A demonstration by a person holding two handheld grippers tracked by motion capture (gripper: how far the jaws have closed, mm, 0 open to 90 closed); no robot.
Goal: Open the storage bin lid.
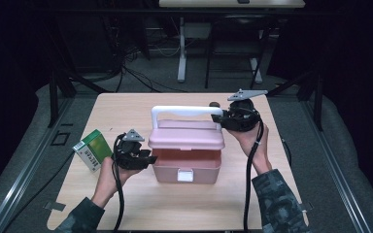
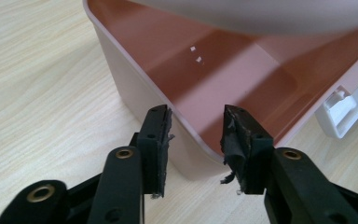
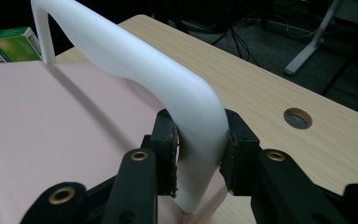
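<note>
The box (image 1: pixel 187 167) was pale pink outside, its inside (image 2: pixel 242 88) a deeper salmon pink crossed by a lighter band, with a white latch (image 1: pixel 185 174) on its front; its lid (image 1: pixel 186 135) was the same pale pink, and the handle (image 1: pixel 184 110) arching over it was plain white. The carton (image 1: pixel 93 150) was green on top with a white printed side; the table (image 1: pixel 141 206) was light wood with fine straight grain; both grippers, the left (image 1: pixel 148 158) and the right (image 1: pixel 217 118), were black, each topped by a grey plate, and the person's sleeve (image 1: pixel 277 204) bore a dark camouflage pattern.
</note>
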